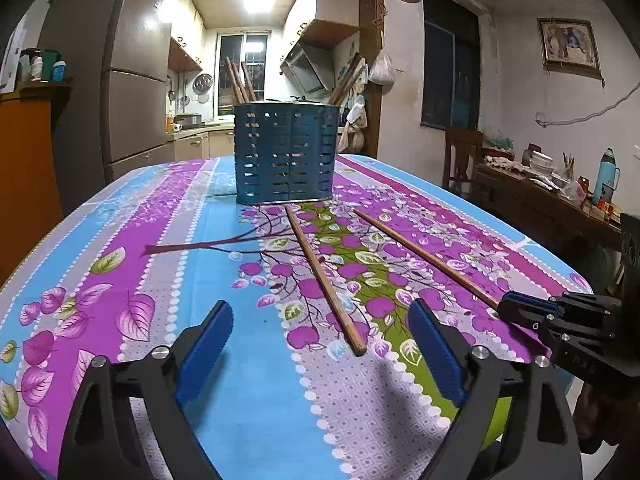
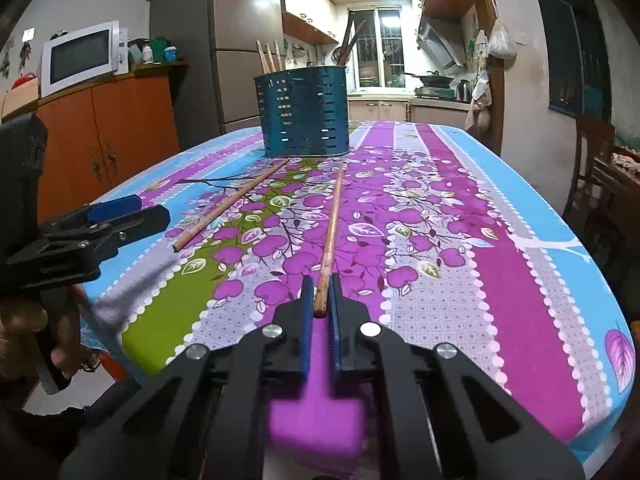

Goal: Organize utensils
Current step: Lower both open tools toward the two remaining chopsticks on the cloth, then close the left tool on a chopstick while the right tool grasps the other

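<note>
Two wooden chopsticks lie on the floral tablecloth in front of a blue slotted utensil holder [image 1: 284,152] [image 2: 306,114], which has several chopsticks standing in it. My left gripper [image 1: 320,312] is open and low over the cloth. The near end of one chopstick [image 1: 320,276] lies between its blue pads [image 1: 208,344], touching neither. My right gripper [image 2: 322,280] is shut on the near end of the other chopstick [image 2: 332,232], whose far tip points at the holder. The left wrist view shows the right gripper [image 1: 504,304] at the right, clamped on that chopstick [image 1: 424,256]. The right wrist view shows the left gripper [image 2: 140,210] beside the free chopstick [image 2: 232,204].
The table [image 2: 520,260] ends close behind both grippers and drops off at left and right. An orange cabinet [image 2: 104,140] with a microwave [image 2: 80,56] stands left. A cluttered side table [image 1: 552,200] and a chair [image 1: 460,152] stand right. The kitchen lies beyond.
</note>
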Tool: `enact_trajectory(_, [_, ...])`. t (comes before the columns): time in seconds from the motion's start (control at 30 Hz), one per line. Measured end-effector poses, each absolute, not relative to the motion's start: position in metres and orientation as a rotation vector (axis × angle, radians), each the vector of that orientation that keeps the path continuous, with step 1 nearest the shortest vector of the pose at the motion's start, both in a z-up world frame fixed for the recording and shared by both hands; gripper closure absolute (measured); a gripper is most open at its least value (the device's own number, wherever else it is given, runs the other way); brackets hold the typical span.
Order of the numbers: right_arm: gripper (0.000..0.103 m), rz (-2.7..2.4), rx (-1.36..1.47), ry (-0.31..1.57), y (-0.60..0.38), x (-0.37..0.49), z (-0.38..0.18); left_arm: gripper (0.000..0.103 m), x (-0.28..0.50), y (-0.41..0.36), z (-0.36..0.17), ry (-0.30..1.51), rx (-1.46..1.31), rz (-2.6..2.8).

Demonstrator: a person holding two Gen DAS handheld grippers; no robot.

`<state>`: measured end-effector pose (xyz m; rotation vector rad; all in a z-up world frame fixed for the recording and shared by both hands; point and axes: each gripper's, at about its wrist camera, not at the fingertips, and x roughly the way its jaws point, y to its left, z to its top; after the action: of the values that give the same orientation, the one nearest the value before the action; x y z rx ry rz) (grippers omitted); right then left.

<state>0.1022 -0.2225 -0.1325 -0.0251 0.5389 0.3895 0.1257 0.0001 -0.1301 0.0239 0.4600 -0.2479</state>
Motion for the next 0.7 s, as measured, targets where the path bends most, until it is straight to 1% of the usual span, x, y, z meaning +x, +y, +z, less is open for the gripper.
enact_trajectory(0.1, [0.097,0.385,-0.013,0.549,-0.216,0.09,-0.132,0.02,0.124,-0.002,-0.133,0.466,0.026,-0.271])
enact_trajectory(0.2, [0.097,0.384,0.011,0.548,-0.211,0.081,-0.132,0.027,0.123,-0.006,-0.139,0.48,0.032,-0.304])
enact_trajectory(0.27, [0.096,0.39,0.019,0.544,-0.206,0.078,-0.134,0.038,0.126,-0.009,-0.142,0.495,0.035,-0.323])
enact_trajectory(0.3, [0.096,0.39,0.018,0.539,-0.205,0.077,-0.134,0.04,0.127,-0.011,-0.143,0.501,0.035,-0.33])
enact_trajectory(0.37, [0.096,0.388,0.01,0.531,-0.204,0.077,-0.135,0.052,0.13,-0.013,-0.145,0.506,0.036,-0.338])
enact_trajectory(0.4, [0.096,0.388,0.011,0.53,-0.205,0.077,-0.135,0.055,0.131,-0.014,-0.145,0.506,0.037,-0.338])
enact_trajectory(0.47, [0.096,0.389,0.003,0.527,-0.205,0.077,-0.135,0.064,0.133,-0.015,-0.146,0.511,0.046,-0.335])
enact_trajectory(0.5, [0.096,0.388,0.0,0.527,-0.204,0.077,-0.135,0.064,0.133,-0.017,-0.147,0.518,0.052,-0.334])
enact_trajectory(0.6, [0.096,0.389,0.001,0.528,-0.204,0.078,-0.135,0.078,0.135,-0.019,-0.146,0.533,0.057,-0.311])
enact_trajectory(0.63, [0.096,0.389,0.0,0.528,-0.203,0.078,-0.135,0.085,0.136,-0.02,-0.146,0.537,0.054,-0.309])
enact_trajectory(0.67, [0.096,0.389,0.0,0.527,-0.202,0.078,-0.134,0.088,0.136,-0.02,-0.146,0.538,0.054,-0.301])
enact_trajectory(0.7, [0.096,0.388,0.0,0.528,-0.202,0.078,-0.134,0.088,0.136,-0.019,-0.146,0.538,0.055,-0.299])
